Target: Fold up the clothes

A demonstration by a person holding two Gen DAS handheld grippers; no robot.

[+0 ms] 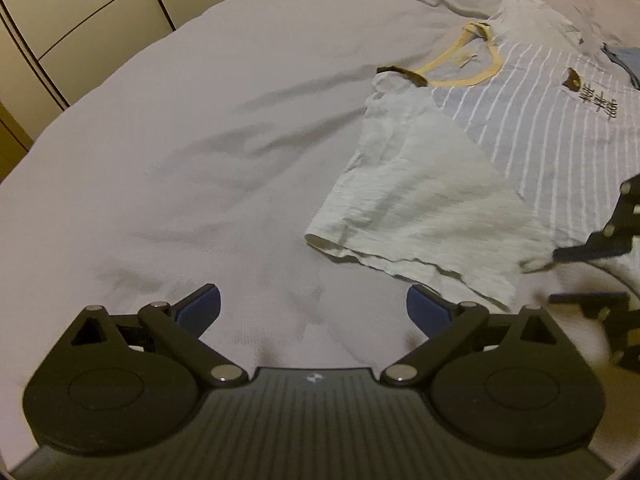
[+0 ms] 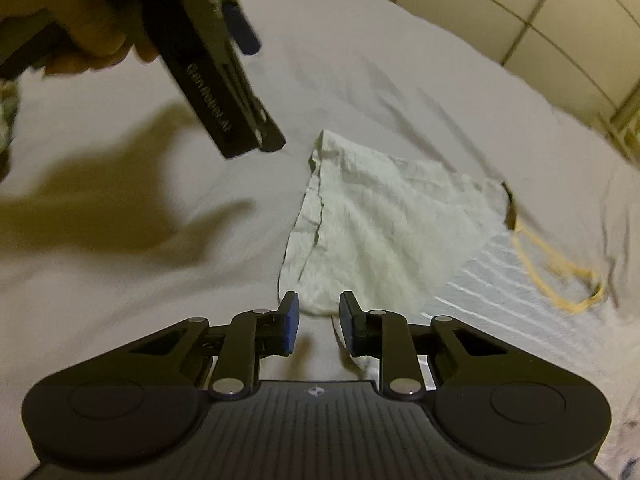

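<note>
Right now you seem early in the fold: the striped T-shirt lies face up on the bed sheet, with its near white sleeve turned in over the striped body, and nothing else looks folded yet.

Starting on the left, your left gripper hangs over bare sheet with its blue pads spread wide and nothing between them. The sleeve's cuff lies just ahead and to the right of it, not touching. In the right wrist view you can see the same left gripper lifted above the bed in your hand, casting a broad shadow on the sheet.

Moving right, the yellow neckline sits at the far end of the shirt, and a bit of blue cloth peeks in beyond it.

Further right, your right gripper is down at the shirt's near edge. Its jaws stand partly apart, with a white fold of fabric just between and ahead of the pads; I judge it is not clamped, though some cloth trails under the right finger.

Your next move likely calls for closing the right gripper on that edge, bringing the left one over to the cuff side, and carrying the side inward evenly so the sleeve does not slip out.
</note>
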